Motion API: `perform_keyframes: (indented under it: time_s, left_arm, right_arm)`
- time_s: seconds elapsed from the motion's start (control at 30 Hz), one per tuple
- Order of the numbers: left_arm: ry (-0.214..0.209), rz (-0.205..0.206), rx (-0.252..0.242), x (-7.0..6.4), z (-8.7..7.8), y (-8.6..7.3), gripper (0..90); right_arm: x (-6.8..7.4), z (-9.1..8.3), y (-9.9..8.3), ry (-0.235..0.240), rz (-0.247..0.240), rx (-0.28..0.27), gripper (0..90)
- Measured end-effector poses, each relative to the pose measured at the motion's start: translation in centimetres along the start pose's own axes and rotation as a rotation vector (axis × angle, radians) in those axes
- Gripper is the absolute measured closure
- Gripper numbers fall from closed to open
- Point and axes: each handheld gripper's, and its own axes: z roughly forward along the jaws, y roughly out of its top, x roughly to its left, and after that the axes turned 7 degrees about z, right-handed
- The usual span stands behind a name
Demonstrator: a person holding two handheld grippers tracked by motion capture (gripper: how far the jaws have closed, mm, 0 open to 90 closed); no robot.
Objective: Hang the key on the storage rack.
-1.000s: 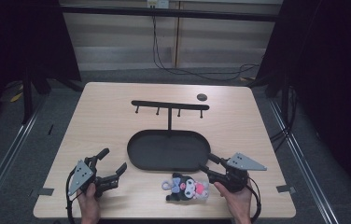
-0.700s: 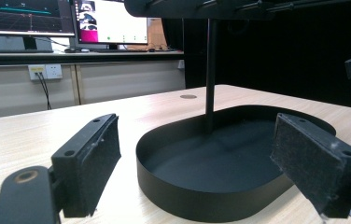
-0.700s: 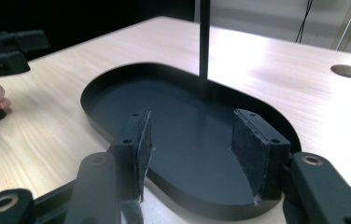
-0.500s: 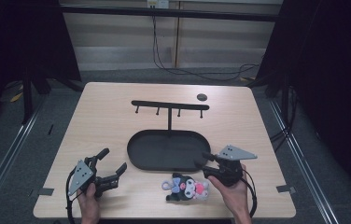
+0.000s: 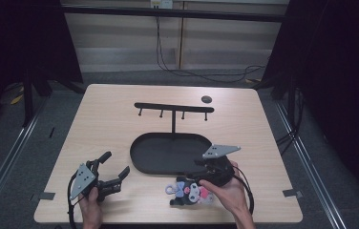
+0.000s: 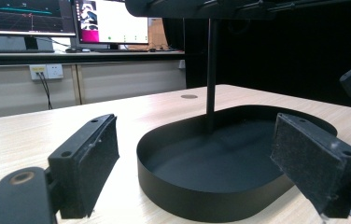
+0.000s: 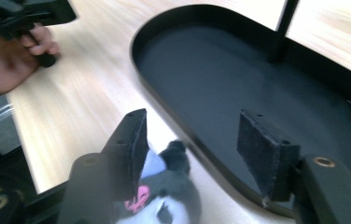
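The small plush toy [image 5: 190, 192] lies on the table's [image 5: 120, 119] near edge, just in front of the black oval tray [image 5: 170, 153] and outside its rim, black ears and a pink patch showing. Its long axis runs roughly along the table's near edge, a pale ring at the end toward my left hand. In the right gripper view the toy [image 7: 164, 186] sits low, beneath and slightly toward the left-hand jaw, with the tray's wall [image 7: 201, 144] crossing between the jaws just beyond it.

My right gripper [image 5: 205, 172] is by far the nearer one: it hovers right above the toy's tray-side end, my right hand [image 5: 227, 193] touching or almost touching the toy's far end. Its jaws are spread wide with nothing between the pads; I cannot tell whether the left-hand pad grazes the plush. I judge that a grasp calls for dropping down and toward me, clear of the tray's rim.

My left gripper [image 5: 105, 177] rests well apart at the table's left, jaws spread and empty, pointing toward the tray [image 6: 211, 158].
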Motion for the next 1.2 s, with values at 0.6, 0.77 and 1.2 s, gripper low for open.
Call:
perform_keyframes:
  time_s: [0.6, 0.77, 1.2]
  left_arm:
    - [0.005, 0.007, 0.001, 0.0, 0.0, 0.0, 15.1]
    - [0.005, 0.007, 0.000, 0.0, 0.0, 0.0, 15.2]
    - [0.004, 0.006, 0.001, 0.0, 0.0, 0.0, 15.3]
  right_arm:
    - [1.2, 4.4, 2.6, 0.134, -0.075, 0.367, 58.8]
    - [1.5, 5.6, 3.2, 0.157, -0.110, 0.450, 62.4]
    - [1.9, 7.6, 4.6, 0.173, -0.173, 0.637, 65.9]
